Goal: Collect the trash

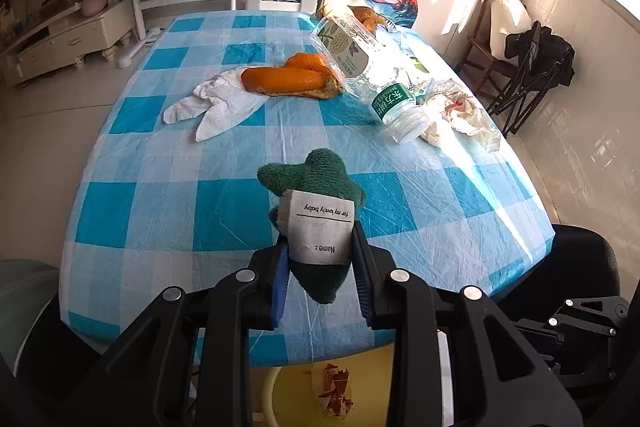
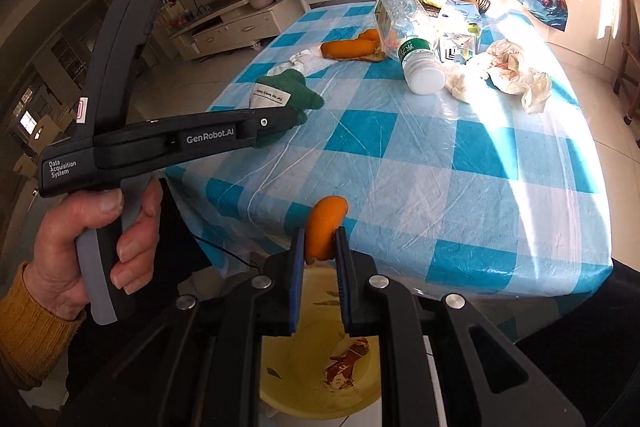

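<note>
My left gripper [image 1: 319, 263] pinches a green cloth toy [image 1: 316, 187] with a white label, over the near edge of the checked table [image 1: 168, 211]. My right gripper [image 2: 319, 259] is clamped on a piece of orange peel [image 2: 325, 223], above the yellow basin [image 2: 304, 379] by the table. More peel [image 1: 288, 79], a white glove [image 1: 216, 103], a plastic bottle [image 1: 368, 67] and crumpled paper [image 1: 460, 111] lie farther back on the table.
</note>
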`<action>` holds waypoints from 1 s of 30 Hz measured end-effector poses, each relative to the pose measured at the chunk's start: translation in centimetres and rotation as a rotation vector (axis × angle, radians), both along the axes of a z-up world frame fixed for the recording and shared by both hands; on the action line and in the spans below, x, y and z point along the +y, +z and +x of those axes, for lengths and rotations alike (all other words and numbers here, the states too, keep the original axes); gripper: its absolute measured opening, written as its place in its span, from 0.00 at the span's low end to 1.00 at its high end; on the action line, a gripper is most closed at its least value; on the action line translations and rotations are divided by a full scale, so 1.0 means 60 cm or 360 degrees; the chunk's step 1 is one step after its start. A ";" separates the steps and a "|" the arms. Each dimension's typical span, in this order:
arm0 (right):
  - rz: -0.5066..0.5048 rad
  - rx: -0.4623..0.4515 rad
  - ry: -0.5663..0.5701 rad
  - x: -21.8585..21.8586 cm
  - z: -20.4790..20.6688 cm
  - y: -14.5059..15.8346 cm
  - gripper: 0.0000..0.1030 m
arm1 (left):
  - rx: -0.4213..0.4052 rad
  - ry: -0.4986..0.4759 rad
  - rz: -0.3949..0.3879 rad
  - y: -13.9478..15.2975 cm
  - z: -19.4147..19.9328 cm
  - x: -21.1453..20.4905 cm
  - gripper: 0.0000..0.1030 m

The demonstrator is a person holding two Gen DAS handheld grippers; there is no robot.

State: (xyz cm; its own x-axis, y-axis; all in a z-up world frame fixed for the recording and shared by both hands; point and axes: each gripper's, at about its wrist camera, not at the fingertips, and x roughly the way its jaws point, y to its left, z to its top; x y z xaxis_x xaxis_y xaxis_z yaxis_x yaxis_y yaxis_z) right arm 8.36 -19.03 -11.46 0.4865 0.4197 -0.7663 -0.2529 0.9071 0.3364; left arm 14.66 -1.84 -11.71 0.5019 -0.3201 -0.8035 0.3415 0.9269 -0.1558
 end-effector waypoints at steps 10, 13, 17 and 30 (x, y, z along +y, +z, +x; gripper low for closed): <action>-0.0022 0.0073 0.0098 0.035 -0.058 -0.020 0.15 | 0.0094 -0.0030 0.0043 -0.014 -0.105 0.033 0.27; -0.0004 0.0090 0.0090 0.034 -0.060 -0.032 0.15 | 0.0142 -0.0044 0.0067 -0.031 -0.131 0.035 0.27; 0.0018 0.0104 0.0087 0.039 -0.061 -0.043 0.15 | 0.0208 -0.0051 0.0089 -0.054 -0.159 0.035 0.27; 0.0022 0.0020 -0.0028 0.011 -0.055 -0.028 0.52 | 0.0244 -0.0037 0.0129 -0.058 -0.171 0.062 0.51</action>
